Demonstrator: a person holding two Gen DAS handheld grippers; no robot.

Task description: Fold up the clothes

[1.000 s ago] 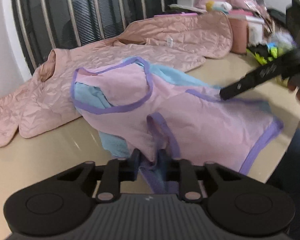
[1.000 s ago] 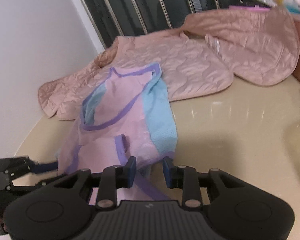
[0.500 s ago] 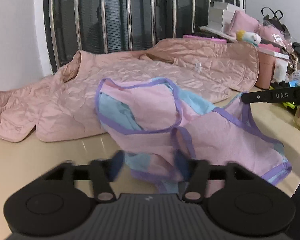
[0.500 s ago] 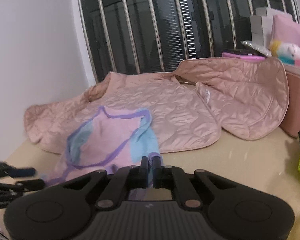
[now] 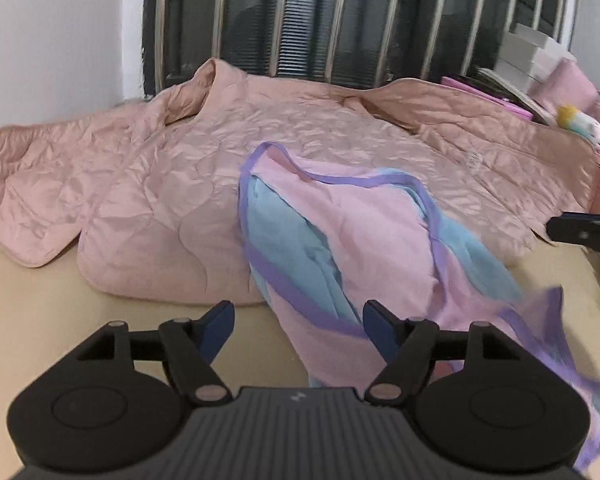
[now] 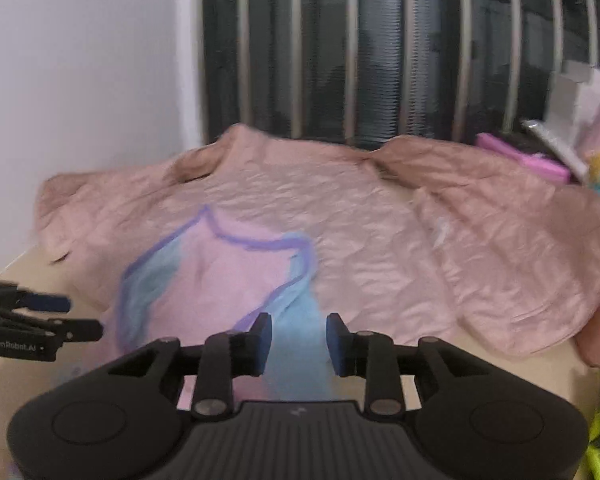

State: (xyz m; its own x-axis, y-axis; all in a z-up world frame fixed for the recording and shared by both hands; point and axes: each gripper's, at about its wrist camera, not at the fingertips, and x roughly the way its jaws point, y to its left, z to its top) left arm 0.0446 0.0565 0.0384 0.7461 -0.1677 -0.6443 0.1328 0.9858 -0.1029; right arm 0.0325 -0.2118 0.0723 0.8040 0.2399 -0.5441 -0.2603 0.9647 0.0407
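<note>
1. The vest (image 5: 364,240) lies mid-frame, rumpled, partly on the jacket (image 5: 160,184) and partly on the counter (image 5: 40,304).
2. It looks light, soft and limp; the purple hem seems the firmest hold.
3. Left claw (image 5: 298,320) and right claw (image 6: 298,340) are both opening, gripping nothing.

A pink top (image 5: 364,240) with purple trim and blue sides is lying crumpled mid-frame, overlapping a spread quilted jacket (image 5: 172,184).
</note>
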